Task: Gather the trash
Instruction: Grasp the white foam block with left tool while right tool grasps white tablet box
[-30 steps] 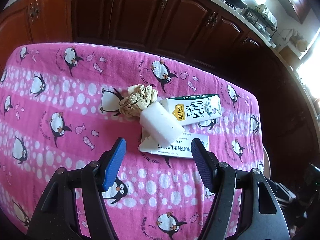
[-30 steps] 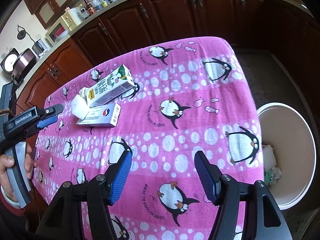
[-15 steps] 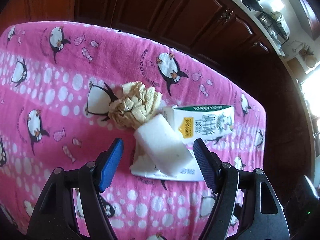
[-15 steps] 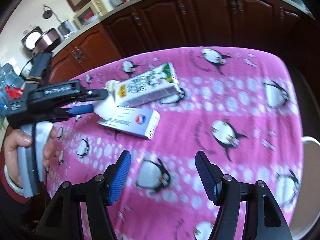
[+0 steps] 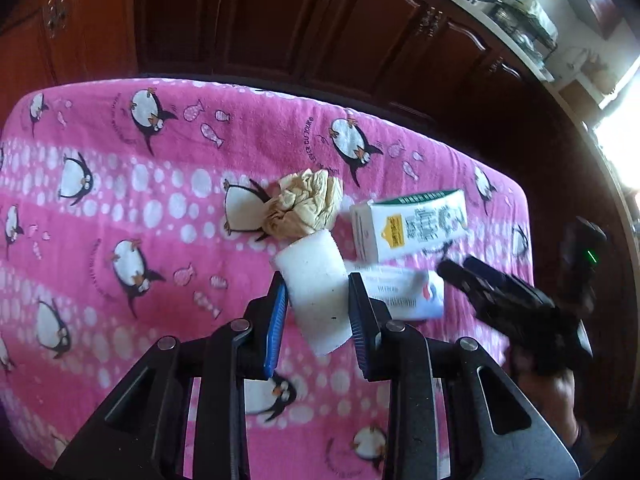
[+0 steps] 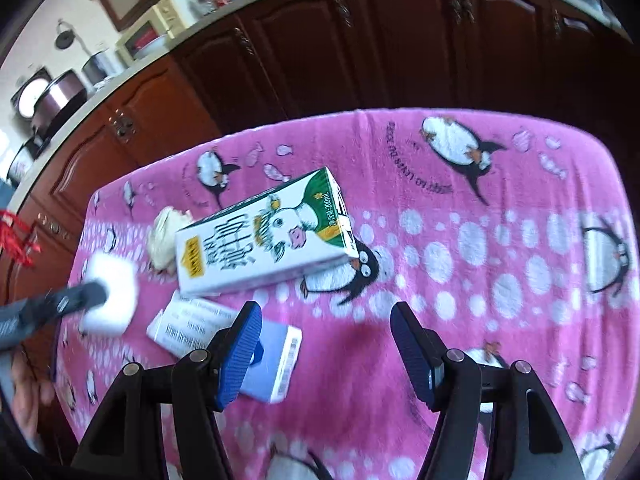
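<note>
A white foam block (image 5: 316, 296) lies on the pink penguin tablecloth (image 5: 140, 208). My left gripper (image 5: 316, 282) has its jaws closing on the block, and both blue pads touch its sides. A crumpled tan paper ball (image 5: 304, 206) sits just beyond it. To the right lie a green-and-white milk carton (image 6: 264, 236) and a flat blue-and-white box (image 6: 272, 360). My right gripper (image 6: 326, 312) hangs open over the cloth with nothing between its pads. Its left finger overlaps the flat box. The foam block (image 6: 110, 300) looks blurred in the right wrist view.
Dark wooden cabinets (image 5: 280, 20) run behind the table's far edge. A counter with appliances and bottles (image 6: 160, 20) lies beyond. The person's hand (image 5: 552, 384) holds the right gripper at the table's right side. Bare tablecloth (image 6: 500, 240) stretches right of the carton.
My left gripper has come forward and closed around the foam block. The right gripper has swung left and down toward the carton and flat box, and the white bin has left its view.
</note>
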{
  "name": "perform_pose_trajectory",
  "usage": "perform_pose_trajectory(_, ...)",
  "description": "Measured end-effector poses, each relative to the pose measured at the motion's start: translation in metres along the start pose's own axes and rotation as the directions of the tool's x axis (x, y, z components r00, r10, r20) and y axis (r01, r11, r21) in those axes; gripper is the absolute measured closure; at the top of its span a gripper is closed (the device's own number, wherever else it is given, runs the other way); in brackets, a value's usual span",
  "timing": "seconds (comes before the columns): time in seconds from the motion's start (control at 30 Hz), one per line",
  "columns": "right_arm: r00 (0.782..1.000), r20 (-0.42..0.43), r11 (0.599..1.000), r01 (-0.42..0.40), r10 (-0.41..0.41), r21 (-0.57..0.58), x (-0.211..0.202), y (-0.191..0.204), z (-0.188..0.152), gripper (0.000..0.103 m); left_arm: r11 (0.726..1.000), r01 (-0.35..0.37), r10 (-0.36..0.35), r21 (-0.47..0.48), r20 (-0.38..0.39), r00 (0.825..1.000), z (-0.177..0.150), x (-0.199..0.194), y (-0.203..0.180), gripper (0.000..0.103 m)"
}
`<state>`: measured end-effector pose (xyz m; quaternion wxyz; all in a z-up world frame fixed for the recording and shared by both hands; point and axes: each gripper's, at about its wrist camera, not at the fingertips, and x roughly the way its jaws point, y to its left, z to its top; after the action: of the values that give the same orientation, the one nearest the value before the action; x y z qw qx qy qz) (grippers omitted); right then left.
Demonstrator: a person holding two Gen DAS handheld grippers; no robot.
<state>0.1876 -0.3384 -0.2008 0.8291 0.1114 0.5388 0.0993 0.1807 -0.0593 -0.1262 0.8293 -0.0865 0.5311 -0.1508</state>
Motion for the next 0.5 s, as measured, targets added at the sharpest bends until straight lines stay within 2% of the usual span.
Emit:
perform_pose_trajectory(0.13, 0.994, -0.091, 0.997, -0.063, 0.059, -0.048, 0.003, 0.012, -0.008, 0.038, 0.999, -0.024, 0.023, 0.039, 0.019, 1.0, -0.01, -0.013, 0.005, 0.076)
perform_pose_trajectory(0.23, 0.974, -0.184, 0.982, -0.156, 0.136, -0.105, -0.005, 0.033, -0.029, 0.039, 0.998, -0.039, 0.038, 0.043, 0.031, 0.999, -0.016, -0.019, 0.012, 0.076)
perform_pose_trajectory(0.27, 0.976, -0.18, 0.98, -0.149, 0.124, -0.133, -0.008, 0.037, -0.032, 0.039, 0.998, -0.045, 0.044, 0.04, 0.03, 0.999, -0.017, -0.02, 0.016, 0.076)
perform_pose_trajectory(0.33, 0.996, -0.058, 0.979, -0.073, 0.063, -0.189, -0.028, 0.043, -0.03, 0.039, 0.998, -0.057, 0.056, 0.029, 0.034, 0.998, -0.018, -0.021, 0.024, 0.076)
perform_pose_trajectory(0.4, 0.999, 0.005, 0.984, -0.034, 0.035, -0.173, -0.033, 0.038, -0.017, 0.039, 0.998, -0.054, 0.054, 0.008, 0.035, 0.998, -0.021, -0.024, 0.031, 0.076)
perform_pose_trajectory(0.5, 0.998, 0.016, 0.99, 0.056, -0.054, -0.128, -0.016, 0.027, 0.003, 0.039, 0.999, -0.052, 0.052, -0.011, 0.042, 0.998, -0.026, -0.031, 0.038, 0.076)
